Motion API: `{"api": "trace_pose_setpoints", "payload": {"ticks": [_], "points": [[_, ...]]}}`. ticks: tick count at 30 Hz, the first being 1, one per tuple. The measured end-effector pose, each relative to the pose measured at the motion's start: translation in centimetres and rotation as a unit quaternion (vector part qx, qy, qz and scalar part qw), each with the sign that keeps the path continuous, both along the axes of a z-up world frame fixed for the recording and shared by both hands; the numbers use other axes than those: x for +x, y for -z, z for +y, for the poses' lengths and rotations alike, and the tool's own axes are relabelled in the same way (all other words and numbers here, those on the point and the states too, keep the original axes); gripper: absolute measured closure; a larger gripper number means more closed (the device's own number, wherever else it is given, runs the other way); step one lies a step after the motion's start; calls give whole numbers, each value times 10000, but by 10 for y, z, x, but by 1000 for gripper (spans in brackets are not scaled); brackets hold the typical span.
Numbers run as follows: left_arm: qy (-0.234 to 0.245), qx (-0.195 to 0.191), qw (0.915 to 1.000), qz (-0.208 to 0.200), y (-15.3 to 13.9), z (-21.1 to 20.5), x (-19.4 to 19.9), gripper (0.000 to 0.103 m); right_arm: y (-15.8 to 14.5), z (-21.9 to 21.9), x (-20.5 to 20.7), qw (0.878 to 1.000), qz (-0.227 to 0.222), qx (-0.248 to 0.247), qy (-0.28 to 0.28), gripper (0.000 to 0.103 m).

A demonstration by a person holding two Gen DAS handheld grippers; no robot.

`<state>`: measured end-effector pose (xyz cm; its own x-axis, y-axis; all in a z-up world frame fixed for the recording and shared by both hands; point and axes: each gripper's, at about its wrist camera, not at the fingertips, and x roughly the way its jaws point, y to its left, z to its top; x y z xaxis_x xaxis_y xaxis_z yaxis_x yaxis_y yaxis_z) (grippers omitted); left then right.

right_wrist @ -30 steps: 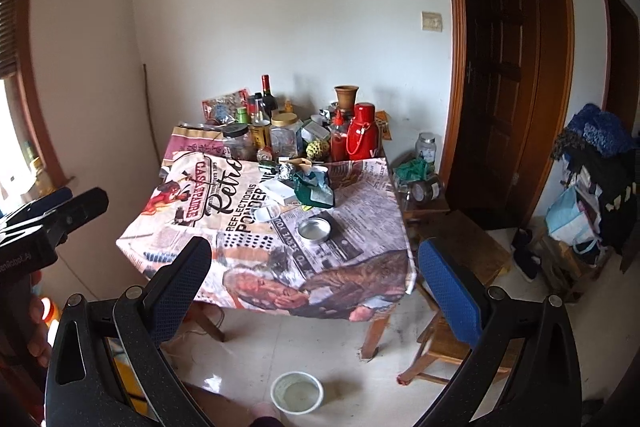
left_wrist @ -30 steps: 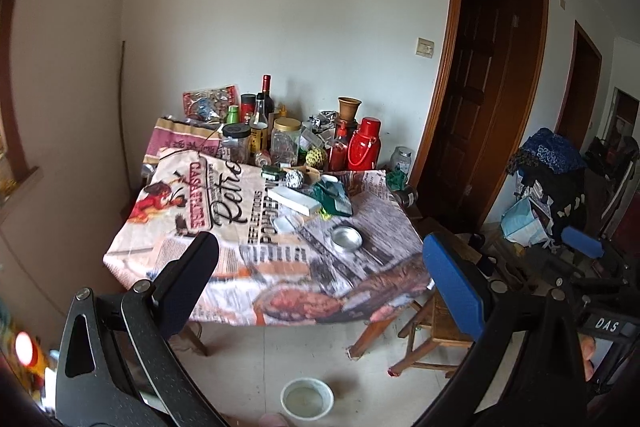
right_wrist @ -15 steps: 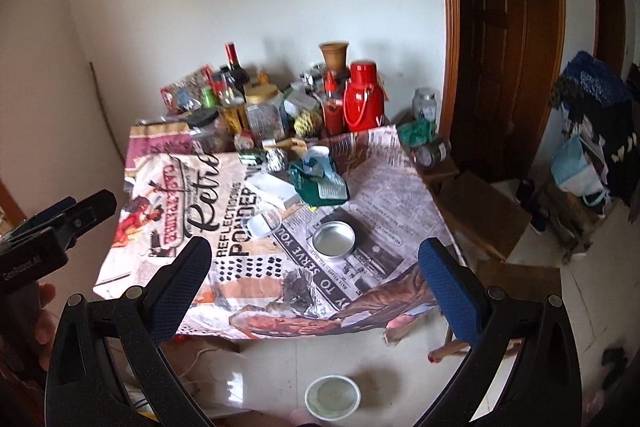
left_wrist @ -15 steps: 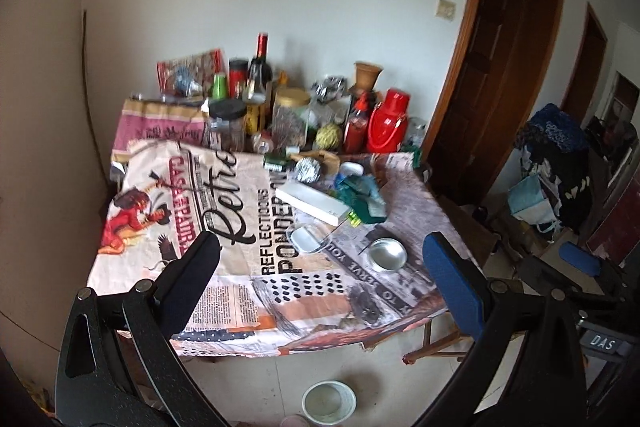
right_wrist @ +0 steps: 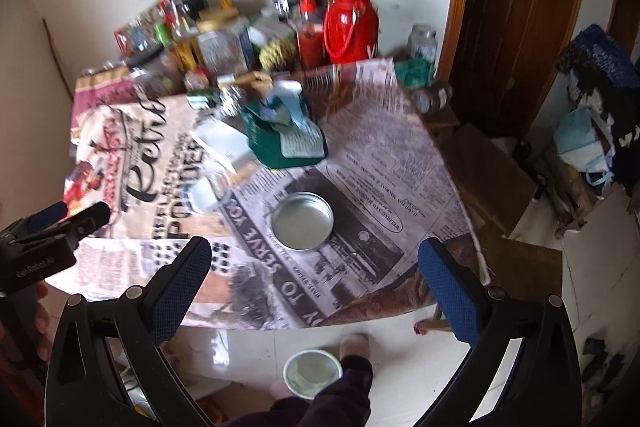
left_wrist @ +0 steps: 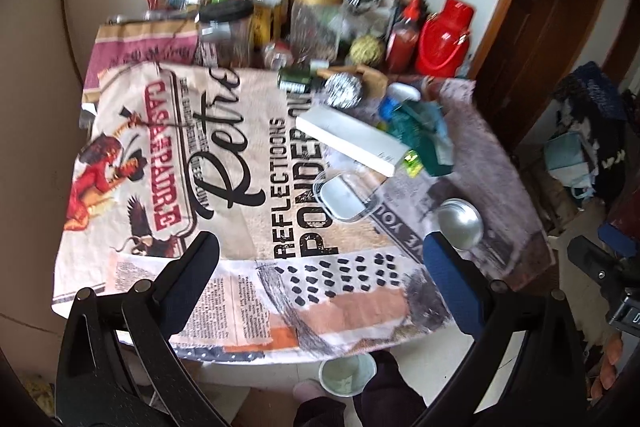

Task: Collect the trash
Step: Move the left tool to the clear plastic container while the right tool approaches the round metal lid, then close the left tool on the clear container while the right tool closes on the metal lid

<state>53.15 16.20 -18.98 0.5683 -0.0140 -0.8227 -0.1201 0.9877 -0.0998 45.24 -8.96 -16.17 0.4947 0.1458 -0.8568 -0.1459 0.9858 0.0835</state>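
Change: both grippers have moved closer, now hovering above the near table edge.
Left gripper (left_wrist: 320, 259): fingers spread wide, holding nothing.
Right gripper (right_wrist: 316, 259): fingers spread wide, holding nothing.
Trash: crumpled green wrapper (right_wrist: 286, 135), foil ball (left_wrist: 344, 89) and clear plastic tray (left_wrist: 346, 197) lie mid-table, untouched.
Bin: white cup-like container (right_wrist: 313, 373) on floor below.
Progress: nothing appears collected yet; everything remains.

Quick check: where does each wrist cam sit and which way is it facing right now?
Left wrist: on the left tool, facing down over the table's near-left edge; both open fingers and a dark trouser leg show.
Right wrist: on the right tool, facing the near-right edge; its fingers, the left tool and a slippered foot show.
Shared: round silver tin lid, white floor bucket.
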Motion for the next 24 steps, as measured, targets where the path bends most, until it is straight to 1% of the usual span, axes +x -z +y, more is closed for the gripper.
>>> {"api": "trace_pose_setpoints", "payload": {"ticks": [4, 5, 6, 7, 8, 9, 10, 11, 13, 15, 18, 19, 21, 24], "points": [[-286, 17, 9991, 310, 26, 0, 27, 1, 26, -8, 33, 9988, 429, 119, -207, 2], [-359, -4, 9986, 389, 35, 0, 35, 4, 33, -9, 44, 9980, 547, 105, -311, 2], [-409, -43, 9981, 453, 41, 0, 40, 10, 39, -10, 51, 9973, 618, 77, -387, 5], [-474, -94, 9972, 566, 49, 1, 48, 13, 45, -10, 59, 9963, 712, 56, -487, 11], [-551, -159, 9959, 697, 58, 1, 56, 19, 51, -9, 64, 9952, 790, 46, -584, 14], [-637, -240, 9943, 824, 67, 3, 63, 24, 58, -9, 71, 9935, 888, 41, -710, 24], [-744, -357, 9921, 940, 77, 5, 71, 26, 66, -7, 77, 9911, 1010, 22, -870, 33], [-806, -424, 9909, 990, 82, 5, 74, 30, 72, -7, 82, 9890, 1105, -8, -980, 37], [-947, -624, 9873, 1110, 95, 8, 83, 36, 86, -4, 91, 9844, 1319, -38, -1165, 50], [-1033, -836, 9833, 1241, 106, 9, 91, 50, 98, -4, 97, 9800, 1502, 7, -1303, 56], [-1170, -993, 9788, 1355, 117, 9, 100, 62, 107, -1, 102, 9755, 1631, 42, -1474, 68], [-1200, -1007, 9782, 1361, 119, 8, 101, 64, 109, 0, 103, 9745, 1633, 32, -1541, 70], [-1280, -1042, 9767, 1375, 122, 8, 106, 79, 111, 2, 105, 9727, 1602, -20, -1680, 75], [-1398, -1172, 9735, 1377, 128, 7, 113, 87, 113, 1, 109, 9706, 1611, 34, -1789, 79]]}}
